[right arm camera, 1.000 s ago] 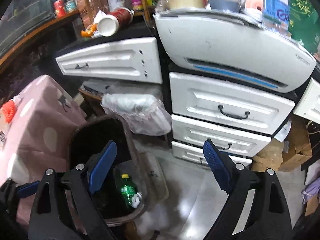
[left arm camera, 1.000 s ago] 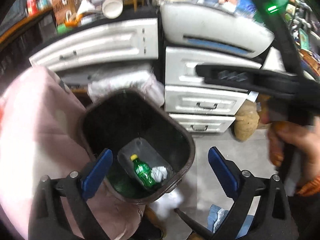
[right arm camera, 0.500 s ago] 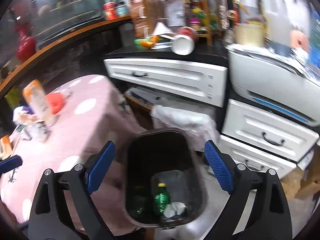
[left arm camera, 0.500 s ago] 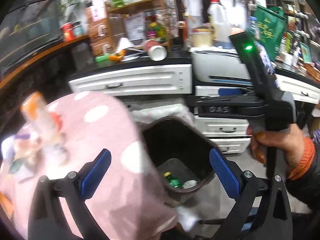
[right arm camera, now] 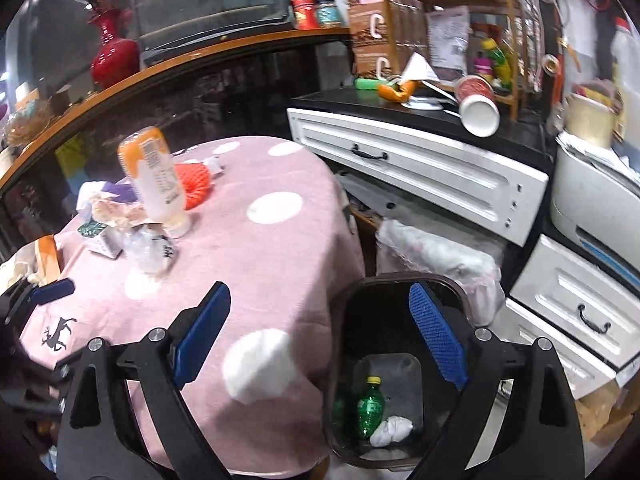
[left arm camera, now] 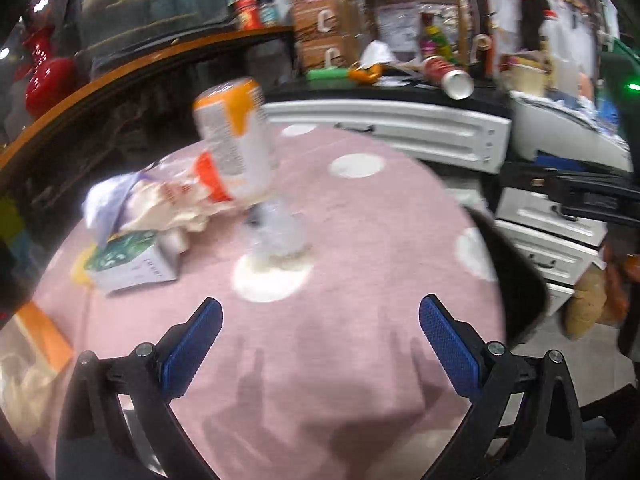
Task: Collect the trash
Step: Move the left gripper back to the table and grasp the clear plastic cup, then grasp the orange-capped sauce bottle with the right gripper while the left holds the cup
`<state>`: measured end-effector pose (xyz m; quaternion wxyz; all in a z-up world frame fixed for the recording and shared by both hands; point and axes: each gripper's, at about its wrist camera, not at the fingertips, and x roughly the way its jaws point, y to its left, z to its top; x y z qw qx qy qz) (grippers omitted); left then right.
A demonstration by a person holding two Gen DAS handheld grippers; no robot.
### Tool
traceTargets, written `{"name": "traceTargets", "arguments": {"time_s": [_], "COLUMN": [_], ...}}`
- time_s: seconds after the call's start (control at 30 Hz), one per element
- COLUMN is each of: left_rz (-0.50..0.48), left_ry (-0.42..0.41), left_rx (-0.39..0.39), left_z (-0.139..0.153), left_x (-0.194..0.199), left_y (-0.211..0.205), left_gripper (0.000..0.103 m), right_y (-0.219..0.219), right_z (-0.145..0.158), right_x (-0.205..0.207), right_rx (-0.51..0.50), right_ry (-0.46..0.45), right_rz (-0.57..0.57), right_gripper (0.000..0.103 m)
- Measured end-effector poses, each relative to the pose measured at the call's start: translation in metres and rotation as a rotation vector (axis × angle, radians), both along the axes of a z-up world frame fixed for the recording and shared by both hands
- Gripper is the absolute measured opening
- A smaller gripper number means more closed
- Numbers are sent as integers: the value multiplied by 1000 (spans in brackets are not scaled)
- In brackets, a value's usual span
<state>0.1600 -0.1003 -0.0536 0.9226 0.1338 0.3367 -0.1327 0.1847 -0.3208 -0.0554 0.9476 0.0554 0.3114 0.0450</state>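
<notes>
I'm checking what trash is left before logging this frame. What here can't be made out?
- Orange-and-white upside-down bottle: left wrist view, label lost to motion blur.
- Crumpled wrappers: right wrist view, partly hidden behind the bottle.
- Dark plastic trash bin: its near rim is hidden by the right gripper.

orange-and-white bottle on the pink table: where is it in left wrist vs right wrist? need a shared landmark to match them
Left wrist: the orange-and-white bottle is upper centre-left, motion-blurred, tilted, above the open left gripper.
Right wrist: the same bottle is at left, leaning, cap down on the pink tablecloth.
Shared landmark: the tipped red paper cup on the black counter, right of the bottle in both views.
</notes>
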Motion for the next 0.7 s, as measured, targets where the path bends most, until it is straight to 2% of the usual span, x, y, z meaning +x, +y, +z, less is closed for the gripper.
{"name": "traceTargets", "arguments": {"time_s": [0.17, 0.37, 0.43, 0.53, 0.6, 0.63, 0.7], "left_rz": [11, 19, 31, 43, 66, 72, 64], "left_ry": [24, 68, 89, 141, 148, 155, 161], "left_rx": [-8, -2, -1, -24, -27, -29, -51], "left_z": [-2, -10, -18, -27, -29, -30, -29], "left_x": [29, 70, 81, 96, 102, 104, 104], "left_y": [16, 5, 1, -1, 0, 1, 3], "left_gripper": [97, 96, 92, 82, 71, 68, 52], "right_y": [19, 29, 29, 28, 27, 27, 26], "right_z": [6, 8, 8, 7, 8, 8, 8], "right_x": [3, 2, 2, 2, 1, 1, 1], "right_rx": [-15, -45, -42, -39, -38, -40, -45], "right_ry": [-12, -19, -18, -18, -21, -23, -26], "right_rz": [31, 39, 37, 34, 30, 28, 25], "right_gripper": [90, 90, 91, 91, 91, 91, 91]}}
